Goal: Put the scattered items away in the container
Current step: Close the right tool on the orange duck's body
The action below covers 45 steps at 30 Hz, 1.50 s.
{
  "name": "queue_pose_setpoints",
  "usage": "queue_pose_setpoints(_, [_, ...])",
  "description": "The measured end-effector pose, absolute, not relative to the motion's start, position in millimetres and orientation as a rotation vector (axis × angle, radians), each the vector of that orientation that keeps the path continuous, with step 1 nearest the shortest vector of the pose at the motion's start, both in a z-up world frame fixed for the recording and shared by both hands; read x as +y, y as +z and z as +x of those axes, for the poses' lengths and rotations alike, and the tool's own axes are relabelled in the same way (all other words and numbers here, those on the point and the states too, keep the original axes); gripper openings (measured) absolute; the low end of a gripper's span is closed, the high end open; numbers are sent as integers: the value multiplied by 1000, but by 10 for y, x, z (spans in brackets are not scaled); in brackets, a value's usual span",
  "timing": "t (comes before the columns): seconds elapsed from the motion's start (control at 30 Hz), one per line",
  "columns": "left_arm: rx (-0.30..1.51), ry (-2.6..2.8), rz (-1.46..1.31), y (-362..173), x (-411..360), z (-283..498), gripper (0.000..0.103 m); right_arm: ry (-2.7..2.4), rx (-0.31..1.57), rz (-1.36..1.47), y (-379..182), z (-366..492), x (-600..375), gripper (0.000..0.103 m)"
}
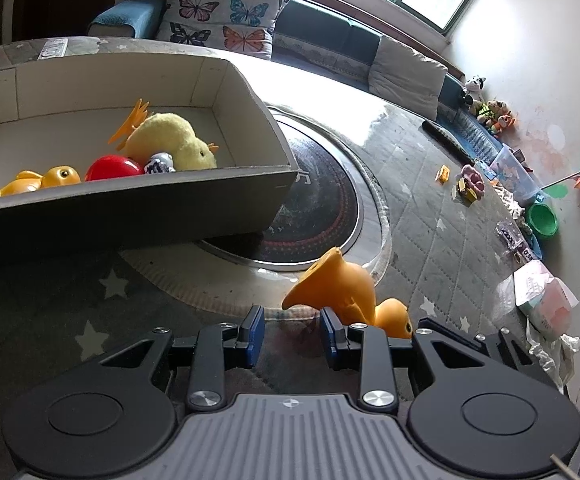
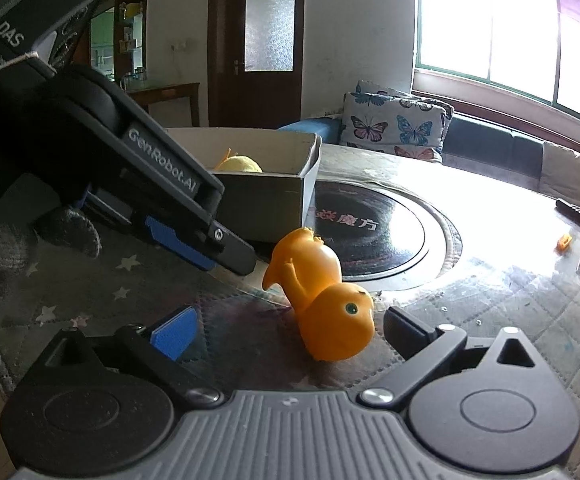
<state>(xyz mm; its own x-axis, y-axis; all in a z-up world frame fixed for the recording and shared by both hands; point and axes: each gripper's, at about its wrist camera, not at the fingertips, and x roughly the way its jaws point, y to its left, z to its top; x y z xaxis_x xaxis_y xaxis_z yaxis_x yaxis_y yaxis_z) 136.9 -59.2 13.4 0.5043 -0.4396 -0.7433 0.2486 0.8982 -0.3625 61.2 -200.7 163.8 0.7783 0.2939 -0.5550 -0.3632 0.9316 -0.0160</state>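
An orange plastic fish toy [image 2: 322, 304] lies on the star-patterned table cover, between the spread fingers of my right gripper [image 2: 290, 328], which is open and not touching it. The toy also shows in the left wrist view [image 1: 342, 292], just right of my left gripper [image 1: 292, 334], which is open and empty. The left gripper [image 2: 210, 248] reaches in from the upper left of the right wrist view. The cardboard box [image 1: 130, 196] behind holds a yellow plush chick [image 1: 170, 140], a red ball [image 1: 112, 167], a blue-white ball [image 1: 160, 163] and another orange fish [image 1: 42, 182].
A round black inlay [image 1: 322, 200] with a raised rim lies in the table's middle beside the box. Small toys [image 1: 470, 184], a green bowl [image 1: 543, 220] and packets [image 1: 546, 300] lie along the table's right side. A sofa with butterfly cushions [image 1: 222, 12] stands behind.
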Motion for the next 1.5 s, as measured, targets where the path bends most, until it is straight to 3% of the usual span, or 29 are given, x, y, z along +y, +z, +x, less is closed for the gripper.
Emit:
queue_pose_setpoints(0.77, [917, -467, -203, 237, -823, 1621, 34, 356, 624, -100, 1545, 760, -2011, 97])
queue_pose_setpoints(1.2, [927, -504, -162, 165, -940, 1742, 36, 339, 643, -75, 1527, 861, -2032, 82])
queue_pose_setpoints(1.5, [924, -569, -128, 114, -1008, 1776, 40, 323, 648, -60, 1518, 885, -2062, 63])
